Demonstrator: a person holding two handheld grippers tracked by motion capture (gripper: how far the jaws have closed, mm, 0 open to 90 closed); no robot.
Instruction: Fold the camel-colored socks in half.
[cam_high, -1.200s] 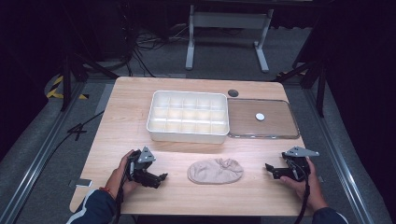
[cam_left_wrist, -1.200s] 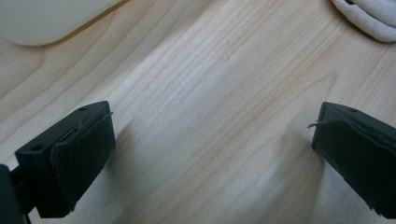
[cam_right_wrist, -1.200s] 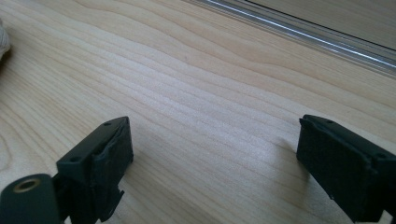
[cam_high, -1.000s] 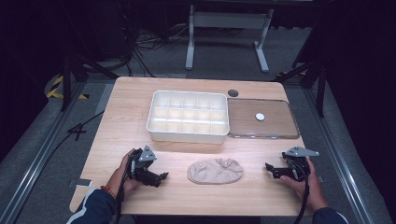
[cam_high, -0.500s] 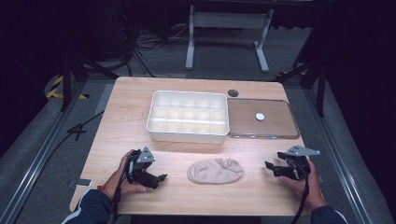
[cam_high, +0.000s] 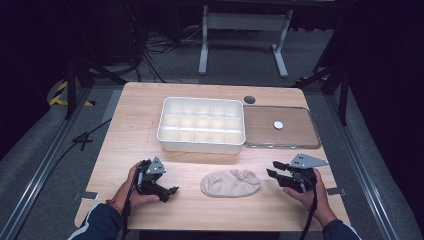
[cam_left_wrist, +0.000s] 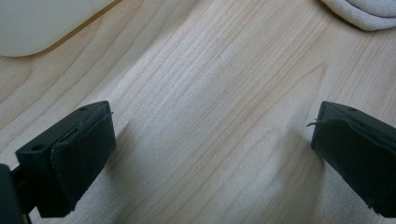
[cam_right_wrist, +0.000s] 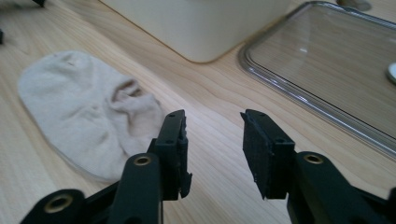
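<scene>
Sock (cam_high: 231, 183) near table's (cam_high: 135, 130) front edge, centred; compartment tray (cam_high: 201, 124) behind it; lid (cam_high: 281, 127) touching tray's right side.

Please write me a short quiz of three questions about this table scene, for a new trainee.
1. True or false: the beige sock lies inside the white divided tray.
2. What lies directly beside the tray, touching its side? A) a clear lid B) a book C) a cup
3. Fill in: the left gripper has its jaws wide ____ over bare wood.

Key: 1 false, the sock lies on the table between the left gripper and the right gripper. 2 A. 3 open.
</scene>
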